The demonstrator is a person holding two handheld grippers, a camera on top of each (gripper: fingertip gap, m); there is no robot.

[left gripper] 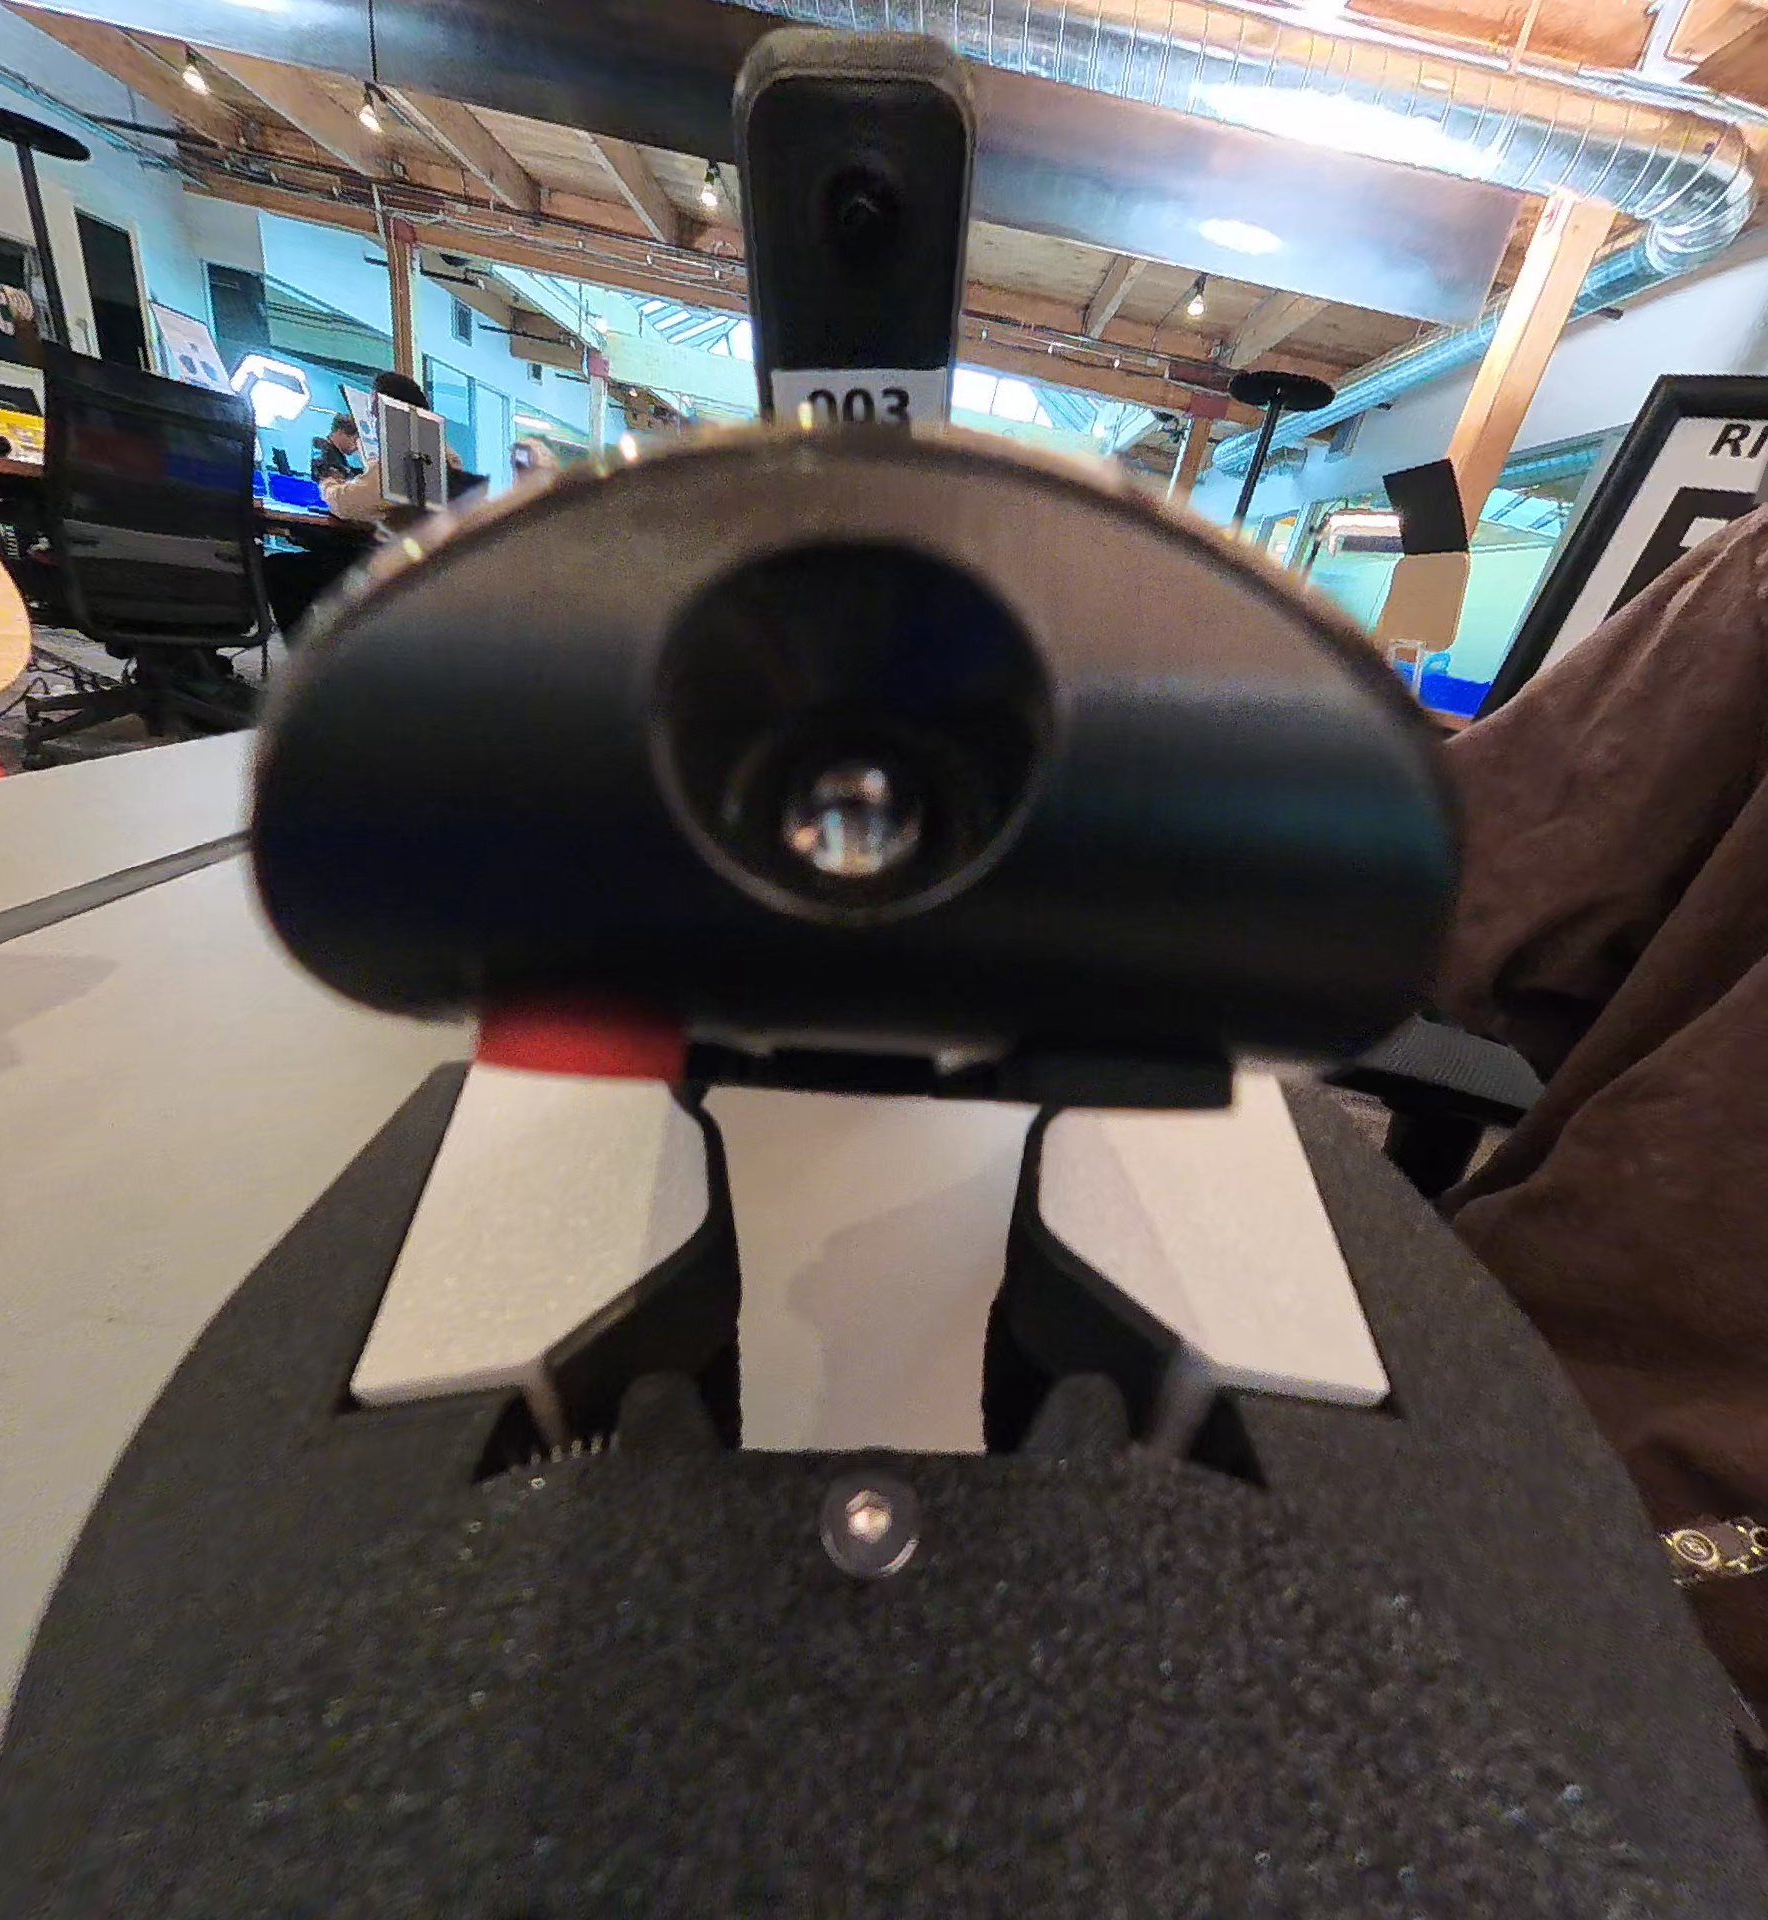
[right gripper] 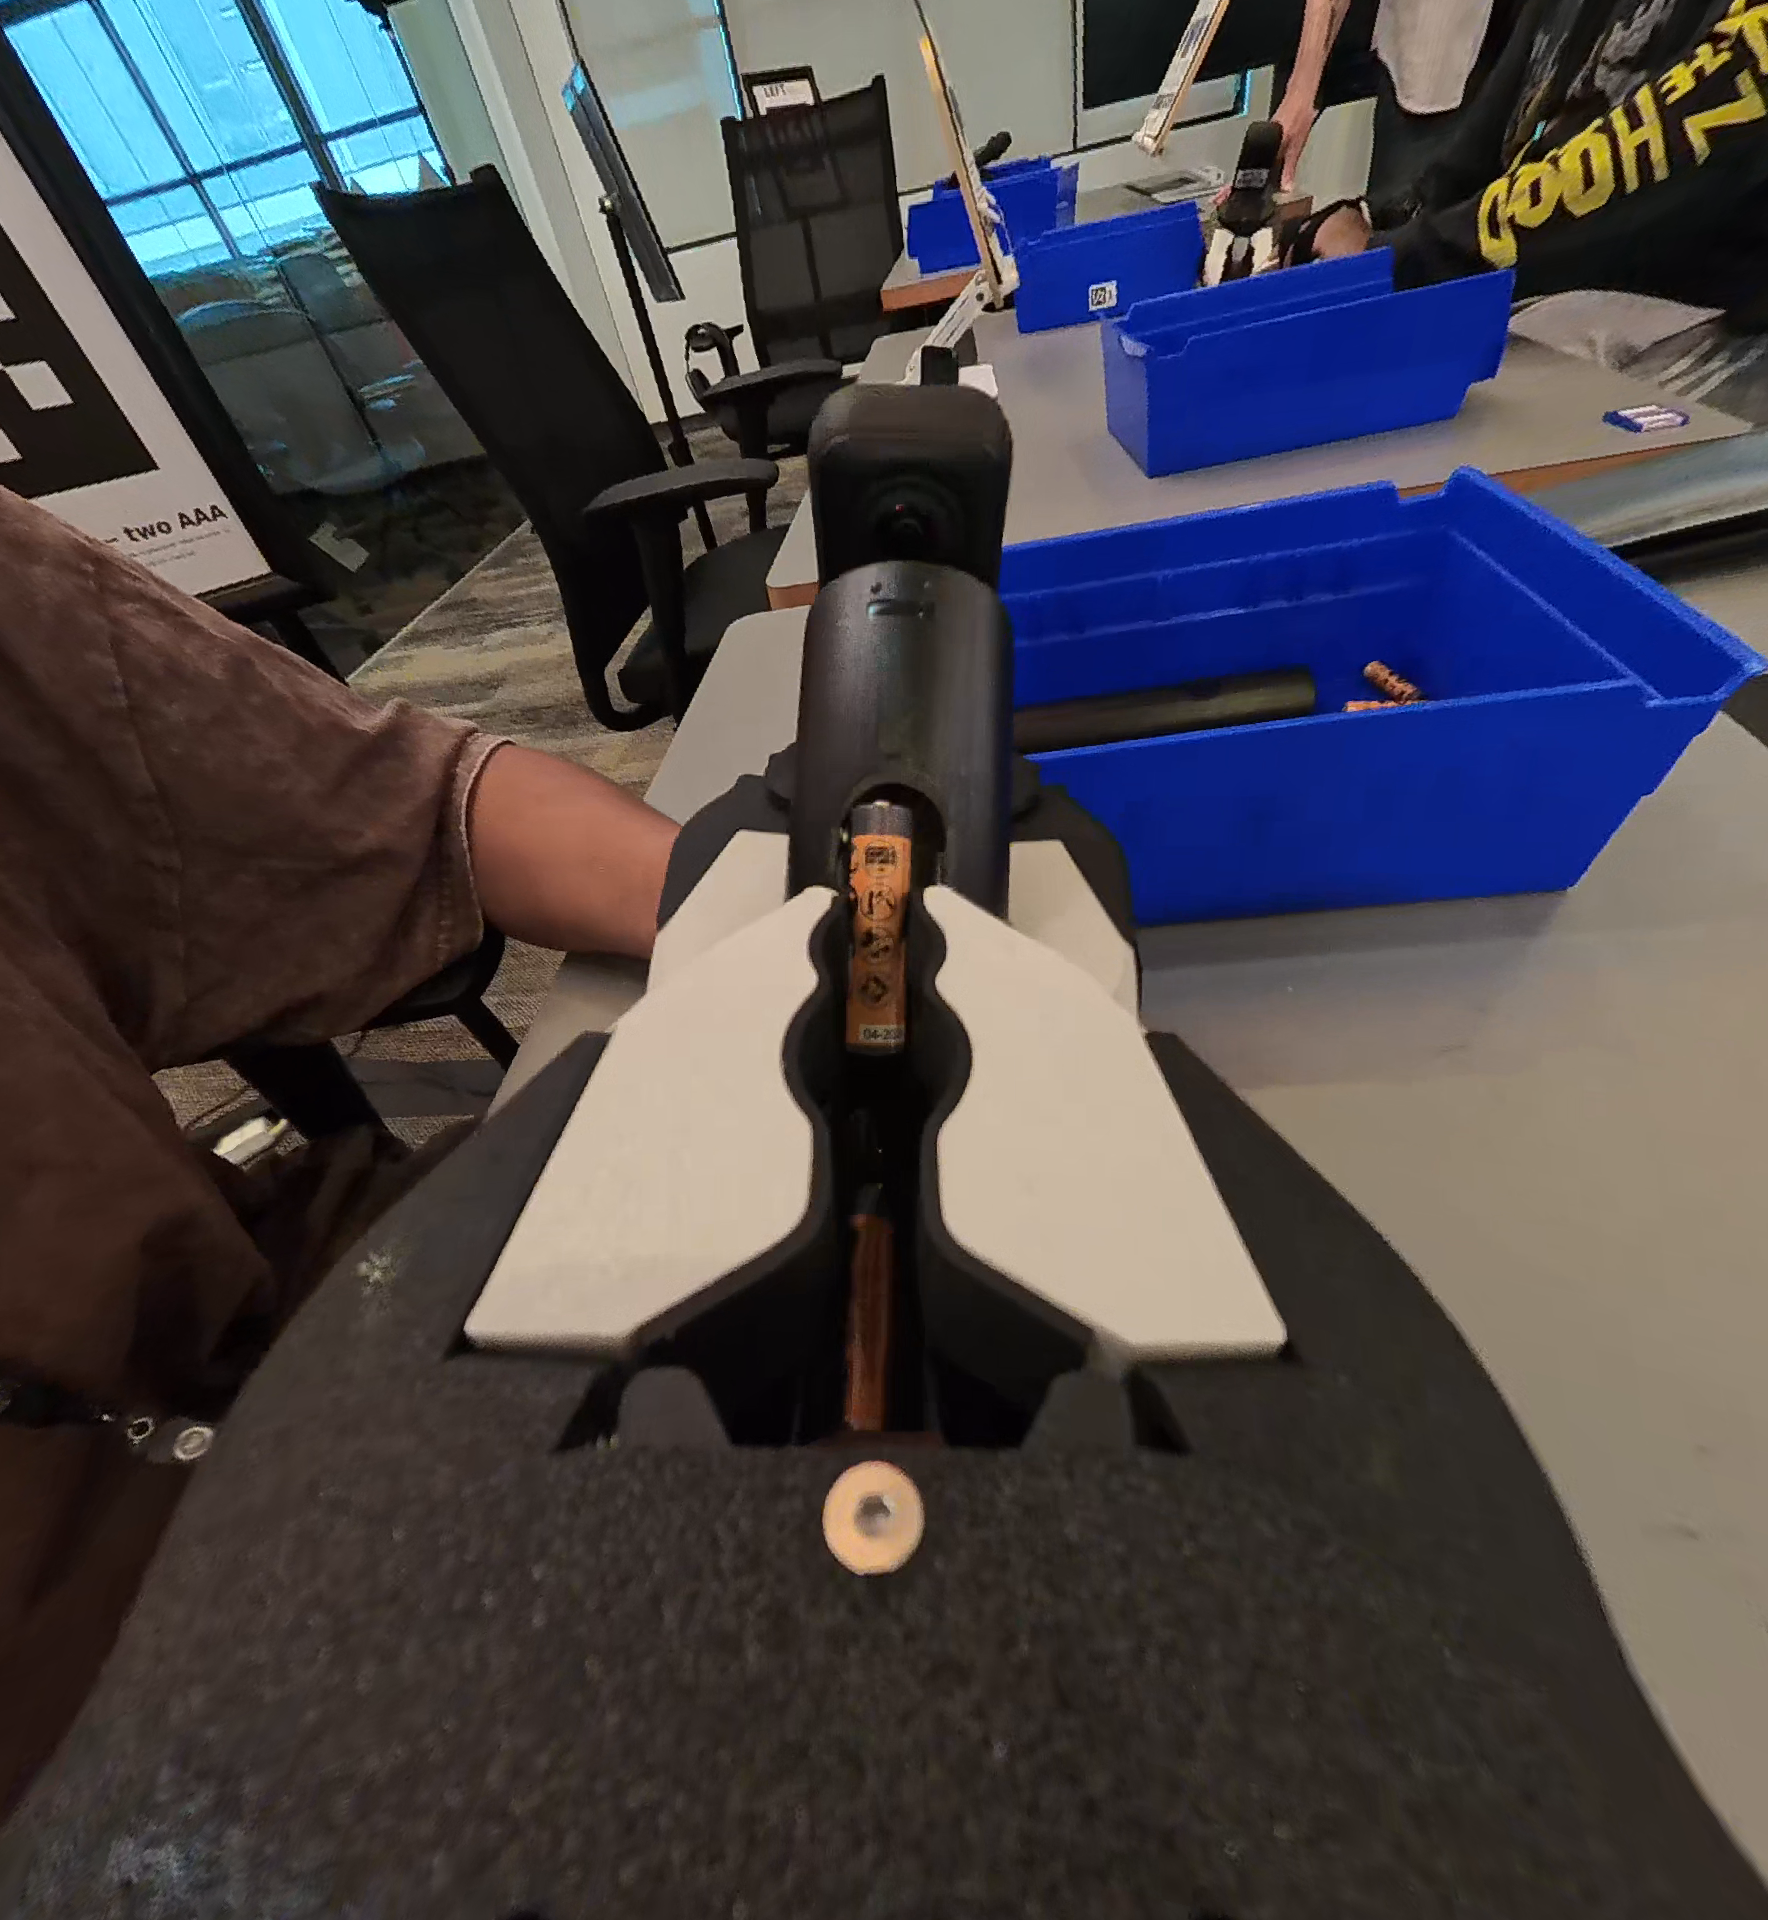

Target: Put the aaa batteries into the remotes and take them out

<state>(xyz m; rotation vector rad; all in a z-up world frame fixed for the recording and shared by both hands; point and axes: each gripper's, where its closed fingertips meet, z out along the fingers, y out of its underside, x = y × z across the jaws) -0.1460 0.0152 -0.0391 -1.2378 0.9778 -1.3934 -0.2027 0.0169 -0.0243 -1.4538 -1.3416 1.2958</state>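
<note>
Left hand-held gripper [left gripper: 864, 1081] clamps a black remote [left gripper: 854, 748] end-on to its camera, above the counter [left gripper: 111, 1143]. Right hand-held gripper [right gripper: 875, 935] is closed on an orange AAA battery [right gripper: 877, 935], nose partly inside the remote's open back compartment, so insertion looks under way, not finished. Blue bin [right gripper: 1379, 821] beyond holds more batteries [right gripper: 1389, 681] and a dark cylinder [right gripper: 1171, 701]; seating this cell, any others and all removal appear left.
</note>
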